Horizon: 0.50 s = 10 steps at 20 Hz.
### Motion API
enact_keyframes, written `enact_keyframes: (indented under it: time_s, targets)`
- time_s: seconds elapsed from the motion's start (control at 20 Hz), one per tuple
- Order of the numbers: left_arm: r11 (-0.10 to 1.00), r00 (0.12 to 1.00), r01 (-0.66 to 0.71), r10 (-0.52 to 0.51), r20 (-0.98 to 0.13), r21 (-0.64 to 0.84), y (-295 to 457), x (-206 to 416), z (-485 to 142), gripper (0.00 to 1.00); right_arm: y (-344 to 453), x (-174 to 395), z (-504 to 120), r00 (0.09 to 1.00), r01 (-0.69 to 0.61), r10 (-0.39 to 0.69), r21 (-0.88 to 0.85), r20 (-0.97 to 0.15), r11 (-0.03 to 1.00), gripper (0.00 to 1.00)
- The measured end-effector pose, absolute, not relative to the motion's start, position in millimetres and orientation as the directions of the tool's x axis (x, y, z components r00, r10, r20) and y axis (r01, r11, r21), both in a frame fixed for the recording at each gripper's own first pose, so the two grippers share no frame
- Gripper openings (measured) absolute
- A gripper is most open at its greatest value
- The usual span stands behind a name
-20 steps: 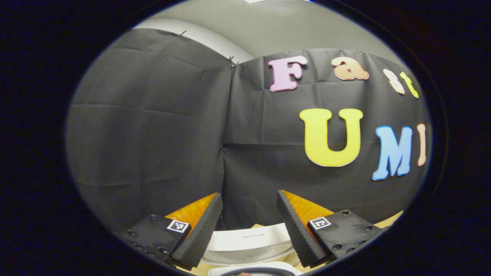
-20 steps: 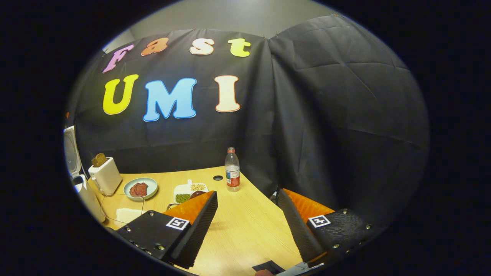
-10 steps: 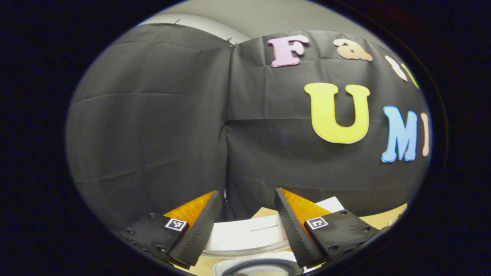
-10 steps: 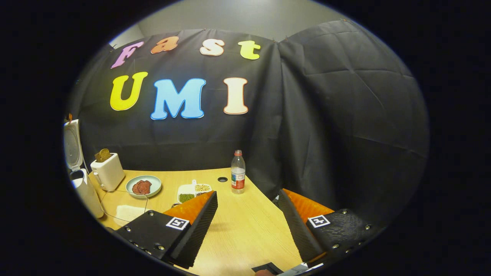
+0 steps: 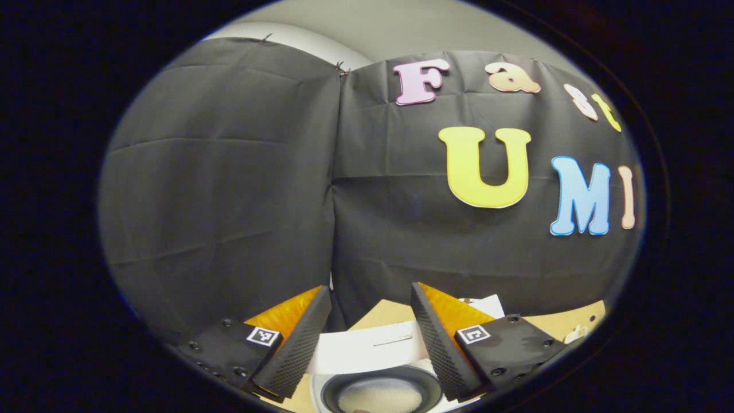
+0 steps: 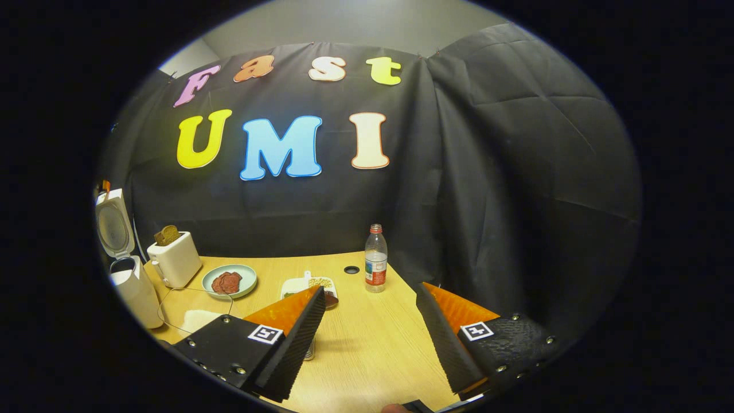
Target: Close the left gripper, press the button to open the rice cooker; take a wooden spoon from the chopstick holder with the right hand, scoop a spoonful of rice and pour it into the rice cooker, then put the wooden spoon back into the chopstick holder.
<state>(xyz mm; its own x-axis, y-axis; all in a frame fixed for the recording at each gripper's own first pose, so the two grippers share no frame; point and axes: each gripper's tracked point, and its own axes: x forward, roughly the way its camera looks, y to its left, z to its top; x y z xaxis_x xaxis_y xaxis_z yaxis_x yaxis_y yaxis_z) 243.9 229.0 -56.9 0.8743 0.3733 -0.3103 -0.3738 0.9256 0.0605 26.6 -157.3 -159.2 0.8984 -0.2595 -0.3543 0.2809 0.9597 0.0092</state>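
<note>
Rice cooker (image 6: 123,269) open at table's (image 6: 367,344) far left edge, left of right gripper (image 6: 370,338); directly below left gripper (image 5: 367,338), white rice showing in pot (image 5: 381,393); both grippers spread, empty; chopstick holder not identifiable.

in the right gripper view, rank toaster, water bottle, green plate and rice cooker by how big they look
1. rice cooker, lid up
2. toaster and water bottle: too alike to rank
3. green plate, smallest
</note>
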Motion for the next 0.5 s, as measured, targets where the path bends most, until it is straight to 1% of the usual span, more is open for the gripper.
enact_keyframes:
  time_s: [0.1, 0.25, 0.3, 0.5]
  targets:
    - [0.927, 0.873, -0.37, 0.367, -0.32, 0.055, 217.5, 230.4, -65.0, 0.99, -157.2, 30.7, -160.5, 0.902, 0.267, -0.245, 0.014, -0.355, 0.964, 0.97]
    - [0.933, 0.872, -0.357, 0.35, -0.342, 0.043, 201.0, 207.5, -76.8, 0.96, -153.7, 38.0, -163.2, 0.906, 0.245, -0.222, 0.019, -0.359, 0.969, 0.97]
    - [0.936, 0.872, -0.35, 0.341, -0.35, 0.039, 195.6, 200.7, -82.2, 0.98, -151.8, 40.6, -164.2, 0.908, 0.236, -0.212, 0.024, -0.361, 0.971, 0.97]
    - [0.945, 0.869, -0.326, 0.309, -0.387, 0.023, 173.5, 167.5, -110.7, 0.97, -144.2, 49.9, -163.8, 0.917, 0.203, -0.183, 0.019, -0.353, 0.979, 0.98]
